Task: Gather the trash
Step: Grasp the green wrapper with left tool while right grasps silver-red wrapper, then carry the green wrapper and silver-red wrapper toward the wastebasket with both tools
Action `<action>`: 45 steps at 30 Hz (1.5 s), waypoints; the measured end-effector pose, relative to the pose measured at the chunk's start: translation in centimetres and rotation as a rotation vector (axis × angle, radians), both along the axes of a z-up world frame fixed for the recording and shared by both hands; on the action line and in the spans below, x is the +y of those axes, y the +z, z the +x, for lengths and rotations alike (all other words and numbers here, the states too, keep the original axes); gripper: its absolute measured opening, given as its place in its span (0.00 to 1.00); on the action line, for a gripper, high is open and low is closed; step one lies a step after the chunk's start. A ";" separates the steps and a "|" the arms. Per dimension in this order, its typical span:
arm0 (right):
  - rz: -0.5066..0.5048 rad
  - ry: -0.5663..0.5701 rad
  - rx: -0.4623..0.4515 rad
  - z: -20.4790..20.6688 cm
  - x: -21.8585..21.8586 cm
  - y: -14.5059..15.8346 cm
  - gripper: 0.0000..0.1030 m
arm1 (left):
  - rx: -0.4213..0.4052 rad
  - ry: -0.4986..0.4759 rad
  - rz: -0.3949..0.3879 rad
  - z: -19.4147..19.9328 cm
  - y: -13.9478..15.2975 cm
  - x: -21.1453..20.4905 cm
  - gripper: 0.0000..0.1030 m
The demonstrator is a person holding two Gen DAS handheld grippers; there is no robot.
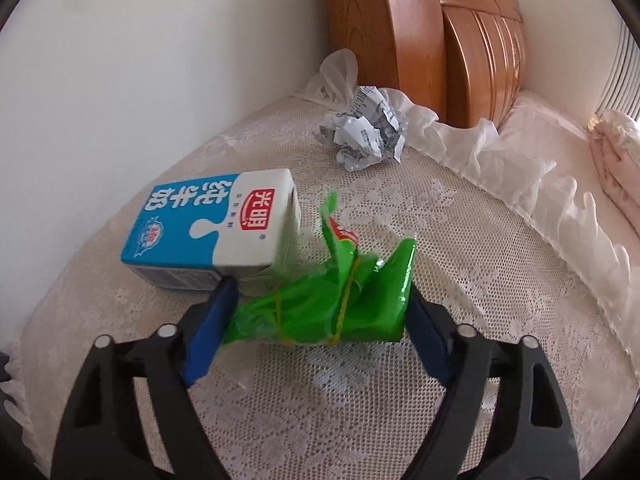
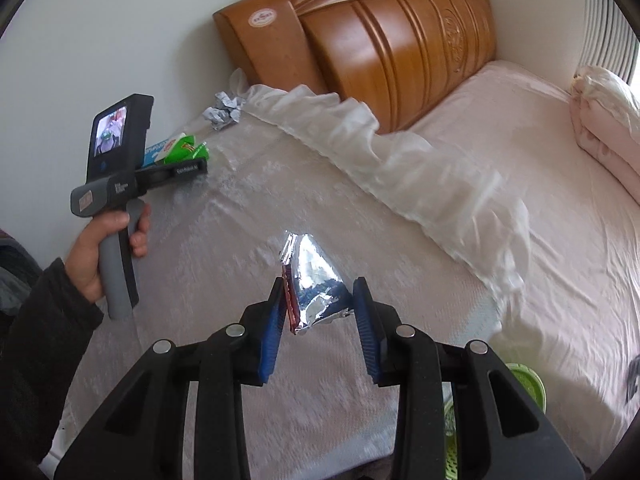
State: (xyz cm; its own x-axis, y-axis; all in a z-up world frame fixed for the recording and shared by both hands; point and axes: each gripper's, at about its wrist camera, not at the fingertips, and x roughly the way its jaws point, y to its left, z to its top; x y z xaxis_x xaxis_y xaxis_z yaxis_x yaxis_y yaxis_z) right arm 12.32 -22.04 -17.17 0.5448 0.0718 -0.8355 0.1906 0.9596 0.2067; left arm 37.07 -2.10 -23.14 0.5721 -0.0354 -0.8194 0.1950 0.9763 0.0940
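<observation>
A crumpled green wrapper (image 1: 312, 304) bound with a yellow rubber band lies on the lace bed cover (image 1: 320, 400). My left gripper (image 1: 320, 288) has its blue pads against both of the wrapper's ends. A blue-and-white milk carton (image 1: 212, 224) lies on its side just beyond the left pad. Further back sits a ball of crumpled printed paper (image 1: 364, 132). In the right wrist view my right gripper (image 2: 319, 282) is shut on a silver foil wrapper (image 2: 316, 276) with a red edge, held above the bed. A hand (image 2: 96, 256) holds the left gripper's handle at the left.
A wooden headboard (image 2: 392, 40) stands at the back against the white wall. A frilled white cloth (image 2: 380, 152) runs across the bed, and a folded pink quilt (image 2: 600, 128) lies at the right. A green perforated basket (image 2: 528, 384) shows at the lower right.
</observation>
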 end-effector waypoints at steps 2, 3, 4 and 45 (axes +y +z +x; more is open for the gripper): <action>-0.001 0.001 0.005 -0.9 -0.1 0.0 0.33 | 0.003 0.008 -0.003 -0.7 0.2 0.1 0.73; -0.001 0.001 0.006 -1.4 -0.2 0.1 0.33 | 0.001 0.009 -0.002 -1.2 0.4 0.1 0.73; -0.001 0.002 0.007 -1.7 -0.2 0.3 0.33 | -0.006 0.007 0.002 -2.0 0.9 0.3 0.73; -0.042 -0.392 -0.076 -35.3 -17.8 4.9 0.33 | 0.027 -0.629 -0.138 -44.5 11.7 -22.2 0.73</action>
